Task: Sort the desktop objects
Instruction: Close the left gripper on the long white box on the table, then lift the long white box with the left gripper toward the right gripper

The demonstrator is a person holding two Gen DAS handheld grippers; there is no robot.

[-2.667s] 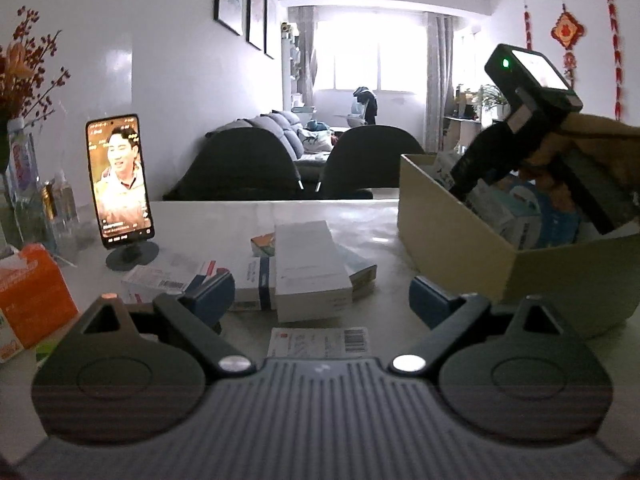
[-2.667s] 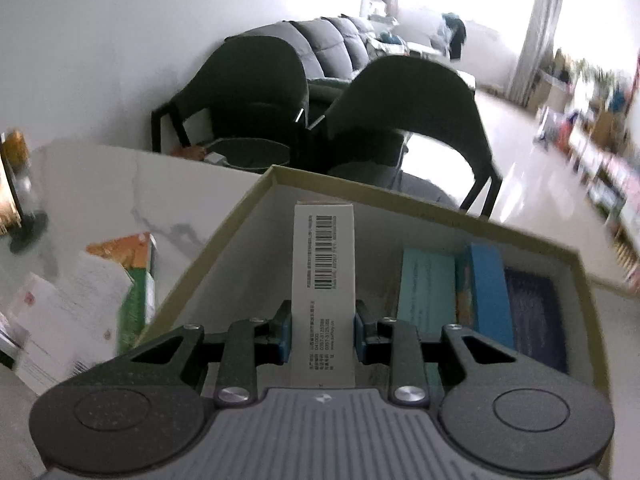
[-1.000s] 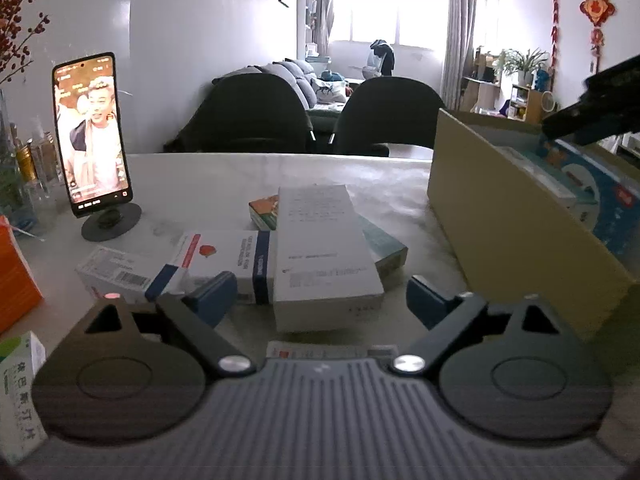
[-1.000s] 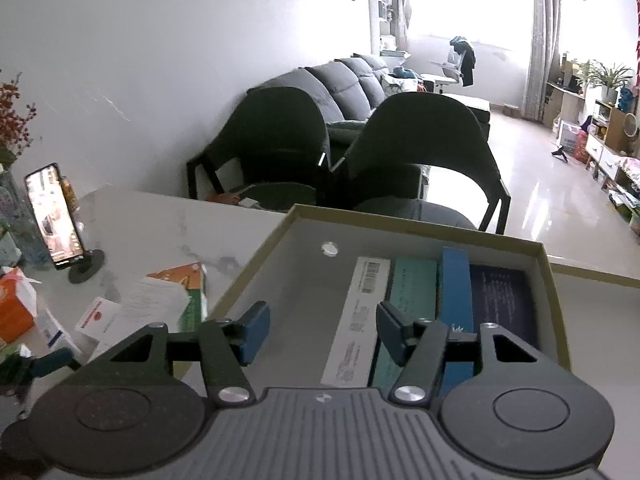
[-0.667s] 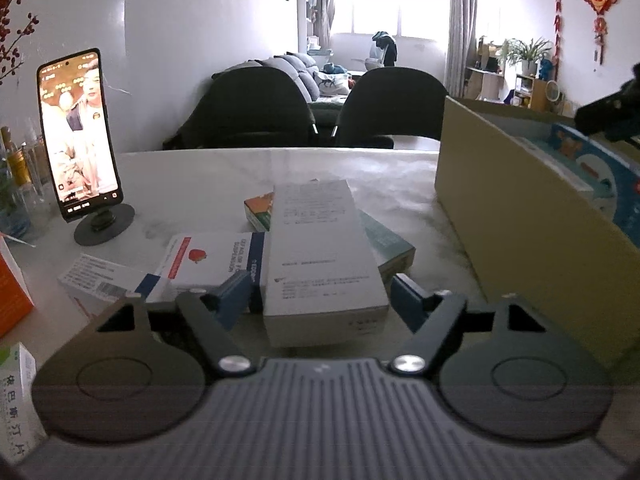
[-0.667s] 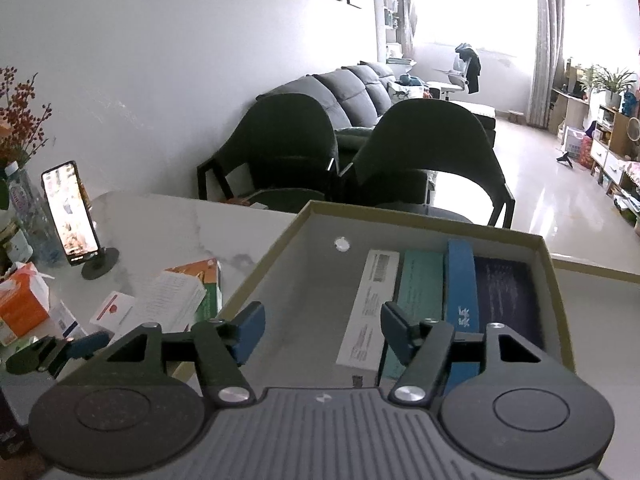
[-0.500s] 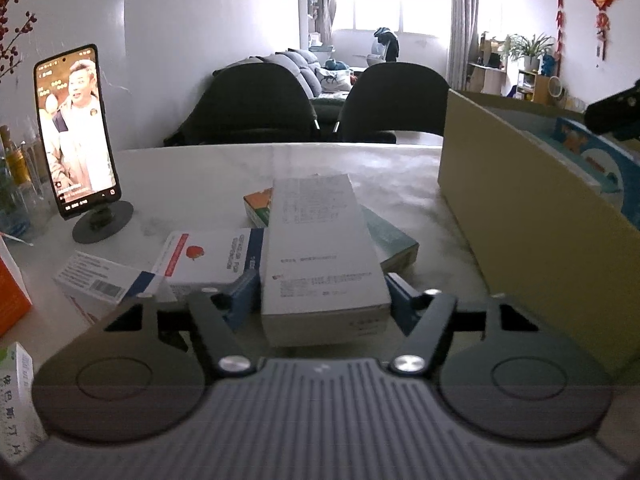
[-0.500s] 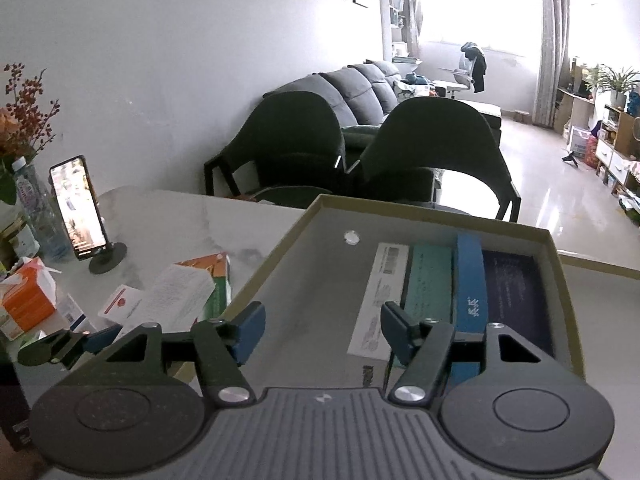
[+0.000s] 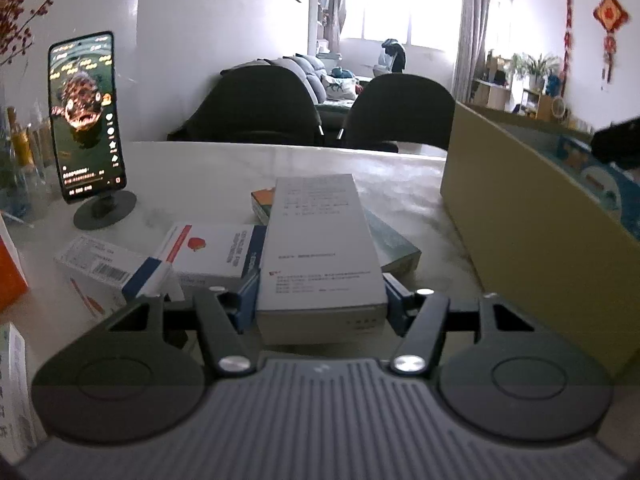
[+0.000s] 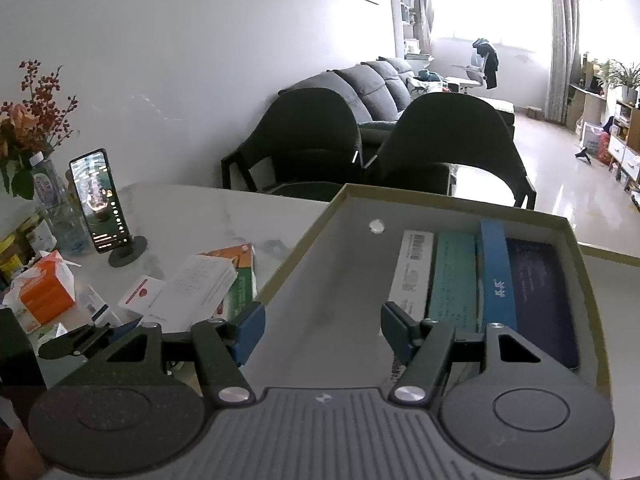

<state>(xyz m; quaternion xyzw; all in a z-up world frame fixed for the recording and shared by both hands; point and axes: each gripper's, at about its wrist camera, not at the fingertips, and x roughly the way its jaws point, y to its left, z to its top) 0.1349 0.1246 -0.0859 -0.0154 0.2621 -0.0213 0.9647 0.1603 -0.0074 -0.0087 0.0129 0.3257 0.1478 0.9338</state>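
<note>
Left wrist view: left gripper (image 9: 322, 306) jaws have just been closing and now pinch the near end of a long white box (image 9: 320, 248), blue pads (image 9: 249, 298) pressed to both its sides. The white box lies on top of the pile on the desk (image 9: 224, 168), over a green box (image 9: 394, 246) and an orange-topped box (image 9: 262, 200), next to a red-logo box (image 9: 208, 250) and a barcode box (image 9: 96, 268) on the left. This view shows only the outer wall of the carton (image 9: 520, 232) on the right, not its floor.

Right wrist view looks down into the carton (image 10: 320, 240): four boxes packed along its right side, namely a white barcode box (image 10: 414, 266), a teal box (image 10: 454, 280), a blue box (image 10: 496, 276) on edge and a dark navy box (image 10: 540, 292); the left half of the floor is bare. Right gripper (image 10: 322, 332) jaws are spread, nothing between them, above the near part of the carton. The left gripper's tip (image 10: 76, 342) shows at far left of this view.

Both views show one phone (image 9: 86, 120) on a stand, screen lit, far left on the desk, and two dark chairs (image 10: 360, 148) behind. An orange tissue pack (image 10: 46, 294) and a vase with red berries (image 10: 36, 120) show best in the right view.
</note>
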